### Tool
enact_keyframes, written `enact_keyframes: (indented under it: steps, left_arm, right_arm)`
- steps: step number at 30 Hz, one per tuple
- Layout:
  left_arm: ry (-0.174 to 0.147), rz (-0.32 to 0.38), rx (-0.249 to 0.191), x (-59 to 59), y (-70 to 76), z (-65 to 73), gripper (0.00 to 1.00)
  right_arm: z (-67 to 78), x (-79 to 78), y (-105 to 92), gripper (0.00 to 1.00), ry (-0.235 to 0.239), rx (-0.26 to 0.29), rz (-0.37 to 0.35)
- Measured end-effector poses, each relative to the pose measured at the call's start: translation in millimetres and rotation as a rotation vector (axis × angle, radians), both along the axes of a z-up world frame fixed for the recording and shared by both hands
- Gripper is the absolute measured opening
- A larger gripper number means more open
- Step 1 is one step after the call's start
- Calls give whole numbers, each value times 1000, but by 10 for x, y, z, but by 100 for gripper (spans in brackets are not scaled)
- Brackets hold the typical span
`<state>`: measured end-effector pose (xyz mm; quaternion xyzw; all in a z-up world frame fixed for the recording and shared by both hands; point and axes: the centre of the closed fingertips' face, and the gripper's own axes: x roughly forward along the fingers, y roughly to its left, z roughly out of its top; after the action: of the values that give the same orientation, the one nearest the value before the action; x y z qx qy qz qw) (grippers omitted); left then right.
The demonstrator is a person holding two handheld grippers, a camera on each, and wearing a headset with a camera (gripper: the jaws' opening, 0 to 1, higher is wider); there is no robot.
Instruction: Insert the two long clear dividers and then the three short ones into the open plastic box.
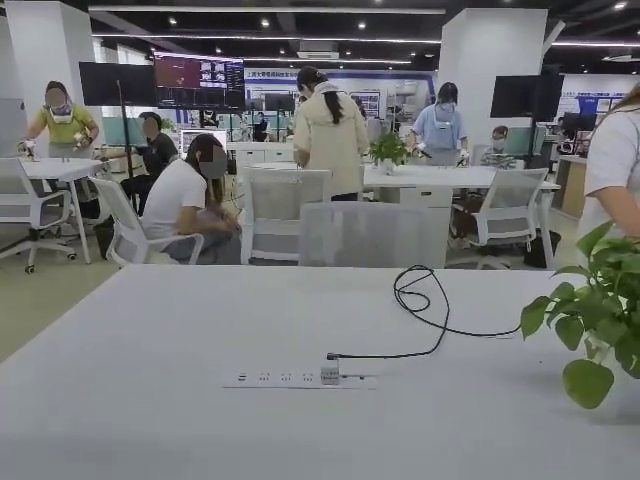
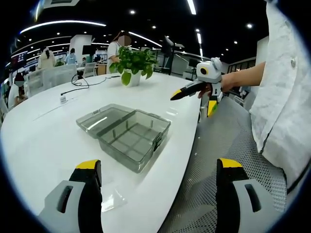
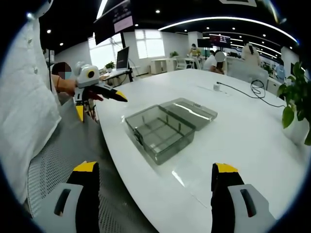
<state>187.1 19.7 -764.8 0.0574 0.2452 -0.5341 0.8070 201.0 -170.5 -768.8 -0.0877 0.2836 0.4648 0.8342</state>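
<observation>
The clear plastic box (image 2: 127, 137) lies open on the white table (image 2: 43, 141), its lid (image 2: 99, 118) folded flat beside it; a grid shows through its floor. My left gripper (image 2: 158, 167) is open, nothing between its jaws, and hangs at the table's edge short of the box. In the right gripper view the same box (image 3: 160, 128) sits ahead of my right gripper (image 3: 154, 169), also open and holding nothing. Each gripper appears in the other's view, held off the table's edge: right gripper (image 2: 194, 102), left gripper (image 3: 99, 106). A faint clear piece (image 2: 114, 199) lies flat near the table edge.
A potted plant (image 2: 133, 60) stands on the table beyond the box. A built-in power strip (image 1: 300, 378) with a black cable (image 1: 425, 300) sits farther along the table (image 1: 150, 350). Mesh chairs (image 1: 370, 235) and several people are behind.
</observation>
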Motion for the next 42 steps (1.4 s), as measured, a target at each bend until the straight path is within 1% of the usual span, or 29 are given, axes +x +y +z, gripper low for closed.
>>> enact_keyframes:
  steps: [13, 18, 20, 22, 25, 27, 28, 29, 32, 35, 37, 39, 41, 42]
  left_arm:
    - [2, 1, 2, 7, 6, 5, 100]
    - [6, 11, 3, 27, 31, 13, 100]
    - [1, 16, 2, 42, 45, 22, 100]
    - [6, 25, 3, 64, 70, 28, 100]
    - [4, 39, 5, 109, 124, 38, 100]
    - [-2, 51, 3, 144, 161, 51, 100]
    - [0, 56, 4, 160, 182, 49, 100]
    - [4, 67, 9, 187, 219, 44, 100]
    - [-2, 85, 16, 249, 296, 63, 100]
    - [0, 105, 26, 318, 390, 67, 99]
    - [9, 115, 30, 348, 430, 60, 100]
    - [9, 123, 41, 376, 474, 52, 100]
    - [18, 135, 49, 411, 521, 40, 98]
    - [14, 144, 52, 442, 554, 41, 97]
  right_arm:
    - [-10, 6, -1, 96, 0, 2, -5]
    - [-7, 6, 8, 96, -1, 6, -7]
    - [-6, 5, 10, 96, -1, 5, -6]
    - [-7, 2, 12, 96, 0, 6, -5]
    - [-6, -1, 12, 96, 0, 5, -5]
    - [-4, 0, 13, 96, -1, 7, -5]
    - [-4, 1, 13, 96, -1, 7, -5]
    - [-6, 2, 11, 96, 0, 7, -6]
    - [-1, 4, 18, 95, -1, 10, -7]
    - [-3, 9, 21, 95, -2, 13, -9]
    - [-5, 11, 26, 95, -1, 15, -11]
    - [-3, 15, 33, 95, -2, 17, -11]
    - [1, 20, 44, 95, -3, 20, -12]
    - [2, 22, 48, 95, -3, 21, -12]
